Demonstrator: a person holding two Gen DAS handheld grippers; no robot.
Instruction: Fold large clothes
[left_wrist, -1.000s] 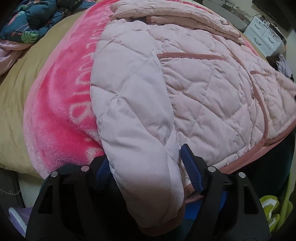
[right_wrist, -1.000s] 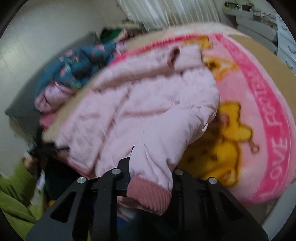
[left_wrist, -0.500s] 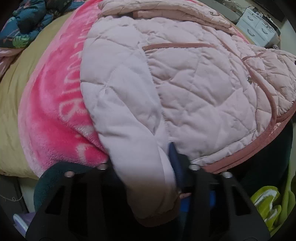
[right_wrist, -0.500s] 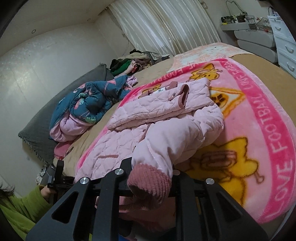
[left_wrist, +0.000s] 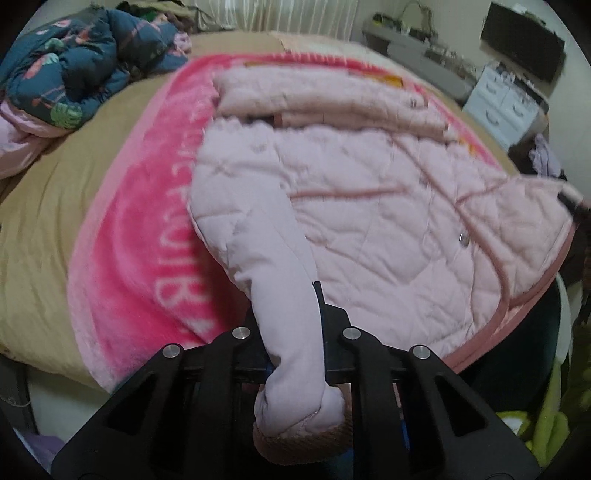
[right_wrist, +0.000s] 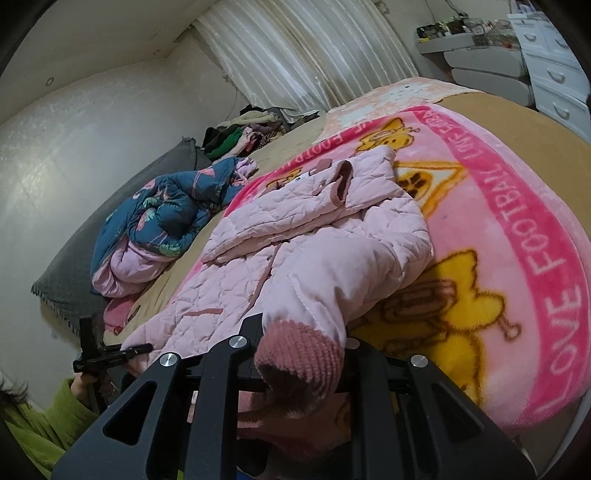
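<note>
Gripping both sleeve ends of the pink quilted jacket, which lies front-up on the pink fleece blanket on the bed, hem hanging off the near edge.

Left: left claw pinching the left sleeve just above its ribbed cuff; sleeve hangs slack down through the jaws. Bundled floral duvet well apart at the far left of the bed.

Centre: hood folded flat across the collar end, far from both claws. Jacket body spread, some wrinkling.

Right: right claw pinching the right sleeve at its knitted cuff, sleeve raised off the blanket. White drawer unit beyond the bed.

Step in hand, as I read it: bring both sleeves inward across the chest.

To do it well:
- Lift each cuff just enough to clear the padding, so the body is not dragged.
- Lay the sleeves flat across the front, cuffs pointing toward the opposite side, without twisting.
- Crease at the shoulder seam so the sides end up straight.
- Padded fabric springs back; press it down before letting go.
- Watch the hem: weight over the bed edge may pull the jacket off.
</note>
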